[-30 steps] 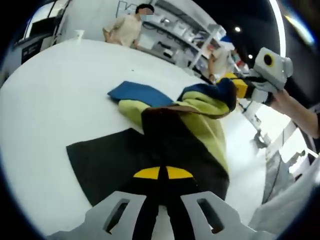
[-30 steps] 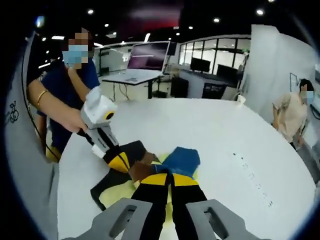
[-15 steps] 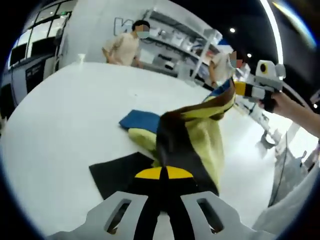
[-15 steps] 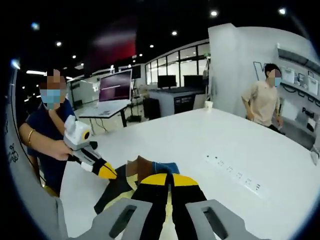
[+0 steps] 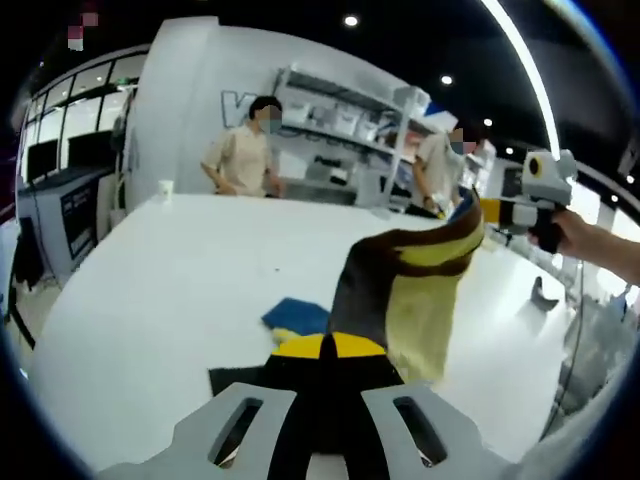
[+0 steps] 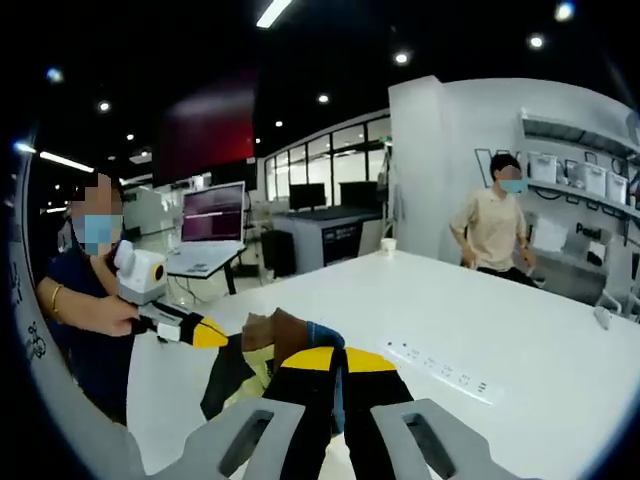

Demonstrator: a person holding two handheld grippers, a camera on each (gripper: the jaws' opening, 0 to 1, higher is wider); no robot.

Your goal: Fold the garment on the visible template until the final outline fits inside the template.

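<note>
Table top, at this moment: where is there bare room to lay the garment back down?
The white table lies bare between the paper cup and the blue piece. In the right gripper view it is bare beyond the socket strip. It is crowded around the black template under the lifted garment.

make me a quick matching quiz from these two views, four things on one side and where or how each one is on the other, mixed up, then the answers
Things:
1. garment
2. black template
3. paper cup
4. right gripper

Place or state:
A. standing near the far edge of the table
B. lying flat on the table
C. lifted, hanging between the two grippers
D. held up at the right of the left gripper view, clamped on a garment corner

Pairs: 1-C, 2-B, 3-A, 4-D
</note>
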